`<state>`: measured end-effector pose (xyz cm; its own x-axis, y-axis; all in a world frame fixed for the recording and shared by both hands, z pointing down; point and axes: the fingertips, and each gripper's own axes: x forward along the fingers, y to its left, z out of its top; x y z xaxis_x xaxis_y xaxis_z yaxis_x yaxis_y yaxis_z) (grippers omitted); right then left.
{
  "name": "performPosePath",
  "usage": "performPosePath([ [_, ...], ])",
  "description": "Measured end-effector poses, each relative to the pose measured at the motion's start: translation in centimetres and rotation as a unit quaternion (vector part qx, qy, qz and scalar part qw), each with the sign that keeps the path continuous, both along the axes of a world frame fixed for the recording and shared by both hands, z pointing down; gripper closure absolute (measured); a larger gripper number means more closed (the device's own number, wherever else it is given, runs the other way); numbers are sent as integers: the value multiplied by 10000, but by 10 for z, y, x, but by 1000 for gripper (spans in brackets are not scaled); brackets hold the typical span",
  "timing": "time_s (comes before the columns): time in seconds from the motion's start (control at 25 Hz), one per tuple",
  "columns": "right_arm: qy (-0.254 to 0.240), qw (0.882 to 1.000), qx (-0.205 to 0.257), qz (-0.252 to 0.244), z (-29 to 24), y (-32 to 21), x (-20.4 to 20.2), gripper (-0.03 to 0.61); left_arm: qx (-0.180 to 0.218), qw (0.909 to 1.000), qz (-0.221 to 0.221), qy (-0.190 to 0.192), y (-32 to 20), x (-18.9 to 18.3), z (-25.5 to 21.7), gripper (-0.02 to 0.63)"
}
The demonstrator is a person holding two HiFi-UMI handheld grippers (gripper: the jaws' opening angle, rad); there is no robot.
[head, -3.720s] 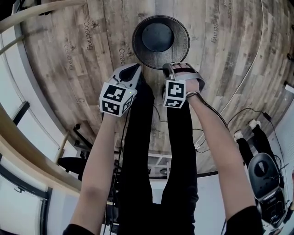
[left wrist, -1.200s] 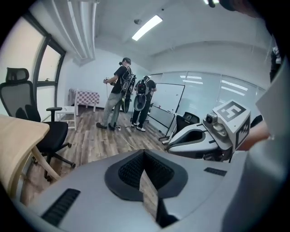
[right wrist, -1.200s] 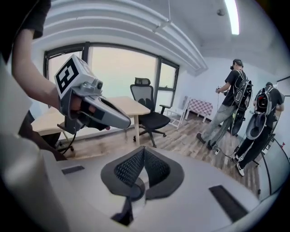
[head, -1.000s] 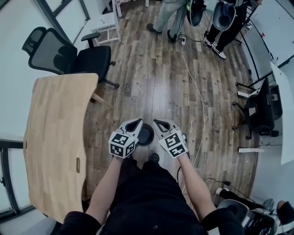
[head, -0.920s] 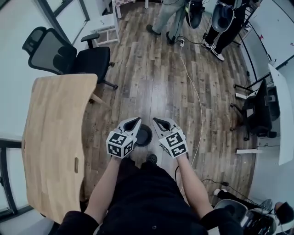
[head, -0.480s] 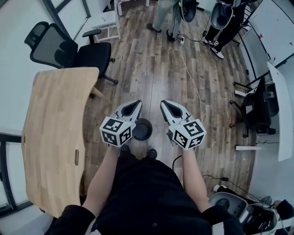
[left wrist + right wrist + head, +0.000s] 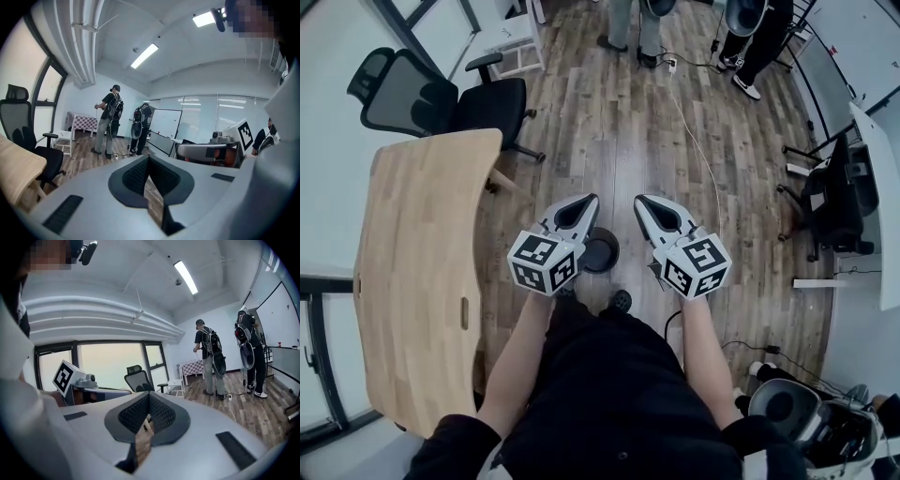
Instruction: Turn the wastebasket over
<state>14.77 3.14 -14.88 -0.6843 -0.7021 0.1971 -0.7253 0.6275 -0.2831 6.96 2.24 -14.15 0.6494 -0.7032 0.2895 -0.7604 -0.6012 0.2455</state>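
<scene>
Small round dark wastebasket stands on wood-plank floor by the person's feet. Left gripper & right gripper hang well above it, fingers pinched together, nothing btw them. Prob. finished w/ it; which way up, can't tell.

The left gripper has its jaws pressed together, nothing between them. At ten o'clock a person stands beside a second person; a black office chair sits at nine o'clock
</scene>
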Motion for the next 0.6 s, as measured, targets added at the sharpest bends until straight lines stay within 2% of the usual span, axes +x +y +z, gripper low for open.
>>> performPosePath([
  [0.6, 103, 9998, 3, 185, 10, 10, 10, 548, 40, 9996, -25, -290, 12, -1, 12, 597],
])
